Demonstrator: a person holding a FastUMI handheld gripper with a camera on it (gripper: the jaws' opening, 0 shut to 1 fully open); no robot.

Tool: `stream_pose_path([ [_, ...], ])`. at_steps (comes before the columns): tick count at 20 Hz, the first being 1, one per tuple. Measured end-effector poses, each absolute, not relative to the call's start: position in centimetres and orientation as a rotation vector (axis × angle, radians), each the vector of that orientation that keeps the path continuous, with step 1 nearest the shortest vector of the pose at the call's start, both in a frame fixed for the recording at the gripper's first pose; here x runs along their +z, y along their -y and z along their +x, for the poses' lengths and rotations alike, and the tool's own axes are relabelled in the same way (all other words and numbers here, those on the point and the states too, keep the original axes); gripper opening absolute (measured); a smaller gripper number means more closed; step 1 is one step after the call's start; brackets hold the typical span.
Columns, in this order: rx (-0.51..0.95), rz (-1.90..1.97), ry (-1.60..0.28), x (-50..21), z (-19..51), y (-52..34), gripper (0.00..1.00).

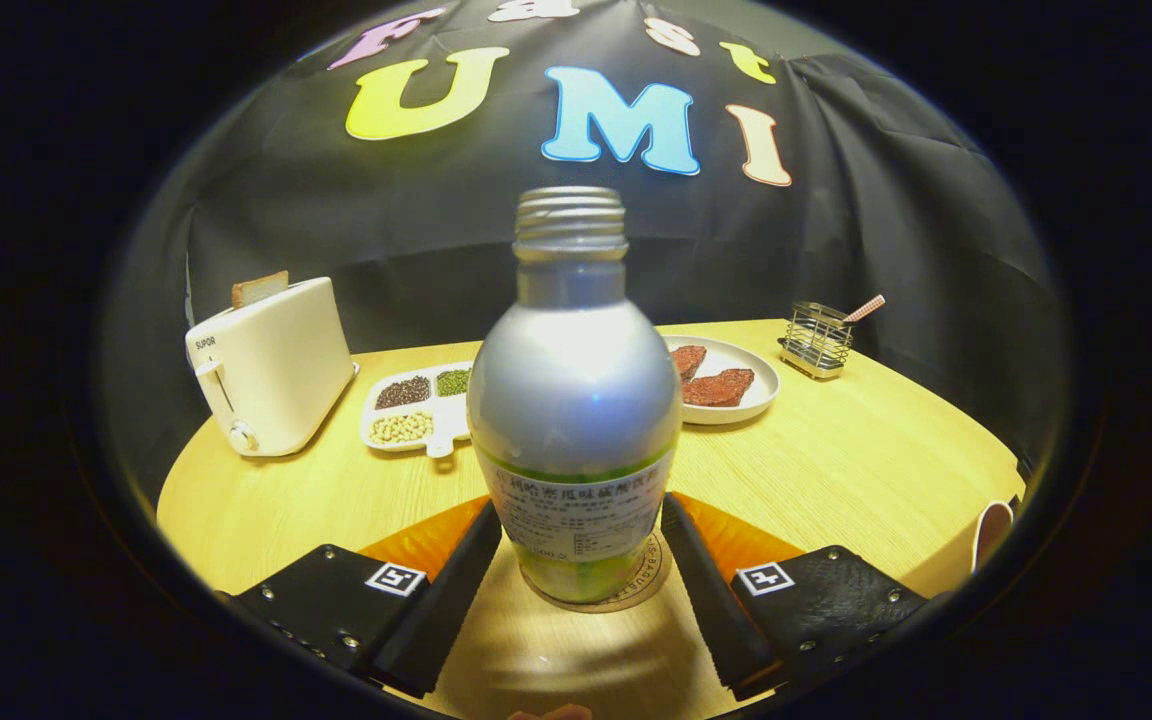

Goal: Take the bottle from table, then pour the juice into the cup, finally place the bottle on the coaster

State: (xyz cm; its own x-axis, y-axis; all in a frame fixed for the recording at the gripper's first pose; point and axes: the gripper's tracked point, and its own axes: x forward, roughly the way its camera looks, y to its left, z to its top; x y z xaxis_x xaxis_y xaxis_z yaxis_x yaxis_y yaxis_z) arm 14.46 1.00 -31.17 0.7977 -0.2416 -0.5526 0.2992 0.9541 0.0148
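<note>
A silver bottle (573, 400) with an uncapped threaded neck and a green-and-white label stands upright between my fingers. Its base rests on a round coaster (648, 588) on the wooden table (856, 470). My gripper (580, 510) is shut on the bottle, with a fingertip (484, 535) pressed against each side of the label. A cup (991, 530) shows in part at the table's right edge, off to the right of the fingers.
Beyond the bottle to the left stands a cream toaster (271, 365) with a slice of bread in it. A divided tray of beans (418, 405) and a white plate (731, 385) with reddish pieces lie behind the bottle. A wire holder (816, 340) stands at the far right.
</note>
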Motion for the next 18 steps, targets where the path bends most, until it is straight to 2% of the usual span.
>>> stream_pose_path([
  [18,-0.106,0.091,-0.341,-13.9,9.0,-2.6,0.97],
])
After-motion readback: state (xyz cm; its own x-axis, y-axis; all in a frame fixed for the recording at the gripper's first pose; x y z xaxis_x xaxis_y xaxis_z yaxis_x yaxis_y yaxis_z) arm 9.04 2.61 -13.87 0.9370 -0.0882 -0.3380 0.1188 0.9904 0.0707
